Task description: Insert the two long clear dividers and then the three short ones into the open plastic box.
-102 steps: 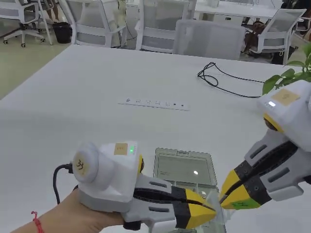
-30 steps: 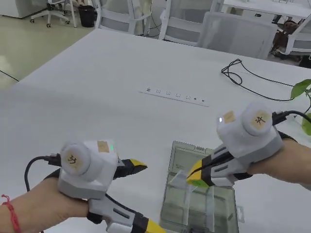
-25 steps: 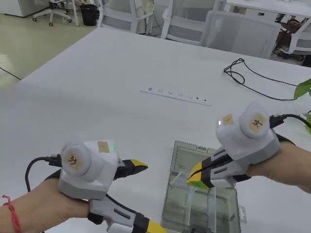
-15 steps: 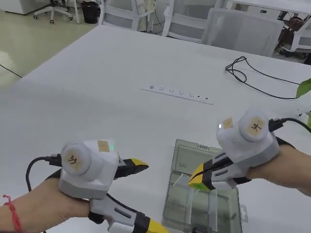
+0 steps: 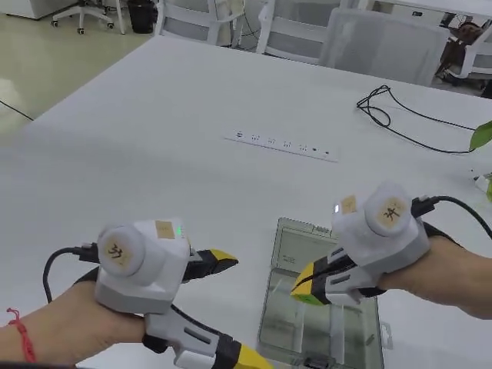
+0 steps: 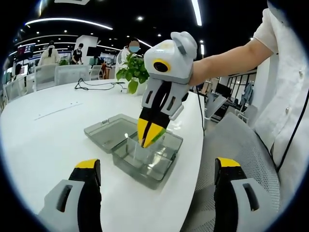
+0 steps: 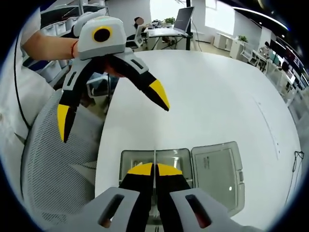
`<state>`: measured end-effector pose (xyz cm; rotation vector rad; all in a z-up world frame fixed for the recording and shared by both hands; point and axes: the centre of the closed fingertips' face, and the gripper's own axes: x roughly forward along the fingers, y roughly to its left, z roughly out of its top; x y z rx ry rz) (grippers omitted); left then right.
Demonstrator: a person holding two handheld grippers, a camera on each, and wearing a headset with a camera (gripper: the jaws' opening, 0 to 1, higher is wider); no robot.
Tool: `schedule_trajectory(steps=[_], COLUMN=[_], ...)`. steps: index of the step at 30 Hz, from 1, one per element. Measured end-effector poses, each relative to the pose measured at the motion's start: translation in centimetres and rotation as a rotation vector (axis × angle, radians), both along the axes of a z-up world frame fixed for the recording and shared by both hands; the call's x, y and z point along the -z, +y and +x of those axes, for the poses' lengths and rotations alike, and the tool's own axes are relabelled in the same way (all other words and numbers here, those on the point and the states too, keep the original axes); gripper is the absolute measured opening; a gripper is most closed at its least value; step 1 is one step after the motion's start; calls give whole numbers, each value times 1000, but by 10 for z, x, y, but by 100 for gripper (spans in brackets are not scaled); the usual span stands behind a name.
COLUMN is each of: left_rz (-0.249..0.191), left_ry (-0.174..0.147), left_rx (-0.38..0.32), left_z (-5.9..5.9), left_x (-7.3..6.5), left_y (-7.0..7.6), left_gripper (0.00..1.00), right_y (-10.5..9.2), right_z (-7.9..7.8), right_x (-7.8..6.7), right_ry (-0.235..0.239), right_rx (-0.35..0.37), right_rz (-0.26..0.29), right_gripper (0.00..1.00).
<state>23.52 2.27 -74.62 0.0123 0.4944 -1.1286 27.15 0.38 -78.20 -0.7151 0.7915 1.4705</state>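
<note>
The right tongs are clenched on a thin clear plastic divider, standing it upright in the open clear grey plastic box on the white surface. The left tongs hang released beside the box.

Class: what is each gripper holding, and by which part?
The right gripper pinches a clear divider by its upper edge, over the box. The left gripper holds nothing; its jaws stand open.
</note>
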Motion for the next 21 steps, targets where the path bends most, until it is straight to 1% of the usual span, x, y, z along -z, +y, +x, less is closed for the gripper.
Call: schedule_trajectory(steps=[1, 7, 13, 21], left_rz=[-1, -6, -8, -5], left_ry=[0, 1, 3, 3], left_rx=[-1, 0, -1, 1], left_z=[0, 0, 0, 0], left_x=[0, 0, 0, 0], left_y=[0, -1, -2, -1], left_gripper=[100, 100, 100, 100], right_y=[0, 3, 3, 3], right_z=[0, 1, 1, -1], right_x=[2, 9, 21, 34], right_ry=[-3, 4, 12, -6], right_rx=[-2, 4, -2, -29], right_rz=[-8, -17, -58, -117], right_gripper=[2, 2, 2, 2])
